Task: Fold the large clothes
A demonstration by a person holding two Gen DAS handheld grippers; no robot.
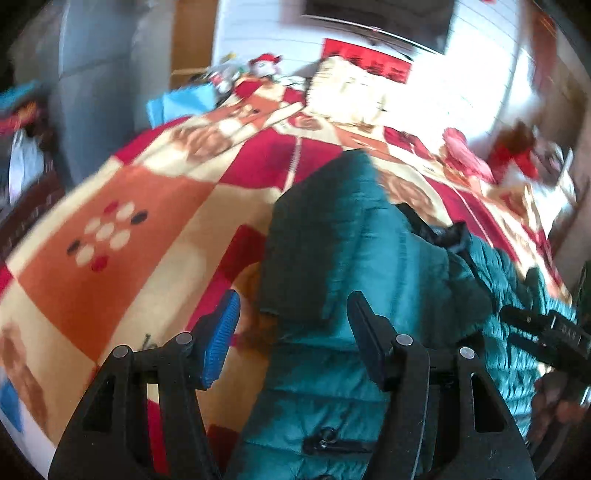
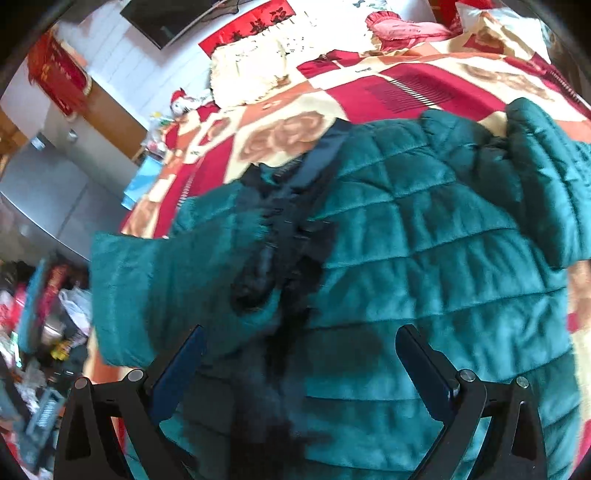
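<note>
A large teal quilted jacket (image 2: 424,236) lies spread on a bed, front up, with a dark zipper line and black collar lining down its middle. It also shows in the left wrist view (image 1: 332,251), with one side lying along the blanket. My left gripper (image 1: 291,317) is open and empty, just above the jacket's left edge. My right gripper (image 2: 299,343) is open and empty, hovering over the jacket's middle near the zipper. The right gripper's body shows at the right edge of the left wrist view (image 1: 546,332).
The bed is covered by a red, orange and cream patterned blanket (image 1: 122,229). A cream pillow (image 2: 247,70) and pink cushion (image 2: 402,29) lie at the bed's head. A grey cabinet (image 2: 48,192) and floor clutter (image 2: 40,332) stand beside the bed.
</note>
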